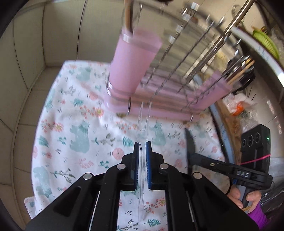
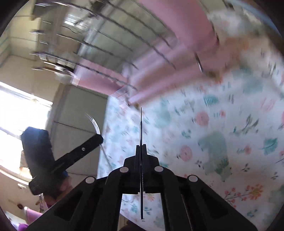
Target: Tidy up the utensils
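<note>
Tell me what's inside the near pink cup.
A wooden handle sticks up out of the pink cup; its lower end is hidden by the opaque wall, as is anything else inside.

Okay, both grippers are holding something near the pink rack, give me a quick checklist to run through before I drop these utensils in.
1. Left gripper holds the clear plastic fork: ok, pads closed on its handle, tines forward.
2. Right gripper holds the black knife: ok, clamped edge-on, tip forward.
3. Pink utensil cup upright and within view: ok, on the rack's left end.
4. Cup has room: cannot tell; a wooden handle already stands in it and the opening is blurred.
5. The two grippers apart: ok, the right one sits off to the side in the left wrist view.
6. Right view sharp enough to aim: not ok, heavy motion blur.
</note>
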The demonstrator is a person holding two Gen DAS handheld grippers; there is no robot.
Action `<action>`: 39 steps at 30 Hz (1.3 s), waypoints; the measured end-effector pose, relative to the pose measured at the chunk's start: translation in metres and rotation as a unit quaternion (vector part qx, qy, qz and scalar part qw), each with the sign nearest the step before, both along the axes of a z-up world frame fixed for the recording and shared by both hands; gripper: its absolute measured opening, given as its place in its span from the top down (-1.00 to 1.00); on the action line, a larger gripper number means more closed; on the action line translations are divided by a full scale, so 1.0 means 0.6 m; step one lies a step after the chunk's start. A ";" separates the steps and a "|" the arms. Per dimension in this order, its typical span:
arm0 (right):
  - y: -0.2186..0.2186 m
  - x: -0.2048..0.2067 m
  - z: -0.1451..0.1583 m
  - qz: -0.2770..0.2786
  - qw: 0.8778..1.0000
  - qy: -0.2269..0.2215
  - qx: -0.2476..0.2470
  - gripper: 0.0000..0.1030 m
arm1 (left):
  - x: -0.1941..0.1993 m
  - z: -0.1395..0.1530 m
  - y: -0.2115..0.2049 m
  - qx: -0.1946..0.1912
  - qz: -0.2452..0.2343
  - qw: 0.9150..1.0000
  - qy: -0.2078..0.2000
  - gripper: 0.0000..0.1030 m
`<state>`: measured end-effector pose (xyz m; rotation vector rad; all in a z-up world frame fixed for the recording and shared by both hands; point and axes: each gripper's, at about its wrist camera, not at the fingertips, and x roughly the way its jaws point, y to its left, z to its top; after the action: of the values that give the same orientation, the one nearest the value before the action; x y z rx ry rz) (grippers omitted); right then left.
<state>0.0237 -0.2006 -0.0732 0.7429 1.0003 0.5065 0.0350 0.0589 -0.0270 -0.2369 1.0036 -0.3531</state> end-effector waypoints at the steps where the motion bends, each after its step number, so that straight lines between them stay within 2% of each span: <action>1: -0.008 -0.006 0.022 -0.007 1.000 -0.024 -0.005 0.99 | -0.004 0.016 0.002 -0.005 0.004 1.000 -0.015 0.87; 5: -0.041 -0.021 0.113 -0.049 0.991 -0.118 -0.028 0.99 | -0.011 0.074 0.007 -0.022 0.022 0.997 -0.076 0.88; 7: -0.052 -0.018 0.159 -0.074 0.982 -0.167 -0.045 0.99 | -0.013 0.116 0.018 -0.033 0.034 0.993 -0.111 0.88; 12: -0.079 -0.013 0.258 -0.132 0.946 -0.280 -0.095 0.99 | -0.004 0.211 0.030 -0.042 0.067 0.977 -0.197 0.97; 16: -0.095 -0.007 0.308 -0.168 0.920 -0.334 -0.120 0.99 | 0.009 0.264 0.028 -0.051 0.081 0.965 -0.243 1.00; 18: -0.105 -0.004 0.321 -0.180 0.911 -0.347 -0.128 0.99 | 0.022 0.283 0.024 -0.059 0.083 0.961 -0.255 1.00; 20: -0.110 0.008 0.328 -0.188 0.908 -0.351 -0.128 0.99 | 0.038 0.295 0.024 -0.062 0.083 0.960 -0.259 1.00; 23: -0.112 0.016 0.322 -0.191 0.911 -0.346 -0.121 0.99 | 0.054 0.307 0.023 -0.074 0.080 0.961 -0.255 1.00; 27: -0.108 0.012 0.292 -0.187 0.912 -0.337 -0.137 0.99 | 0.052 0.273 0.037 -0.067 0.068 0.966 -0.239 1.00; 29: -0.105 0.012 0.273 -0.183 0.916 -0.326 -0.142 0.98 | 0.049 0.232 0.051 -0.054 0.071 0.972 -0.216 1.00; 31: -0.106 0.013 0.254 -0.176 0.924 -0.311 -0.137 0.99 | 0.045 0.190 0.065 -0.027 0.081 0.977 -0.195 0.88; 33: -0.106 0.012 0.240 -0.171 0.929 -0.301 -0.132 0.98 | 0.042 0.146 0.079 -0.003 0.090 0.983 -0.159 0.59; 36: -0.102 0.004 0.228 -0.161 0.932 -0.296 -0.135 0.98 | 0.025 0.083 0.089 0.040 0.070 0.991 -0.110 0.53; 37: -0.101 0.003 0.226 -0.159 0.932 -0.295 -0.136 0.98 | 0.017 0.055 0.089 0.058 0.056 0.994 -0.079 0.53; 39: -0.096 -0.003 0.221 -0.155 0.933 -0.293 -0.139 0.98 | 0.002 0.015 0.089 0.067 0.039 0.997 -0.027 0.53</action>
<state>0.0220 -0.2580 0.0592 0.4383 0.3707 0.2727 0.0363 0.1122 -0.0179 -0.1433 0.9579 -0.2181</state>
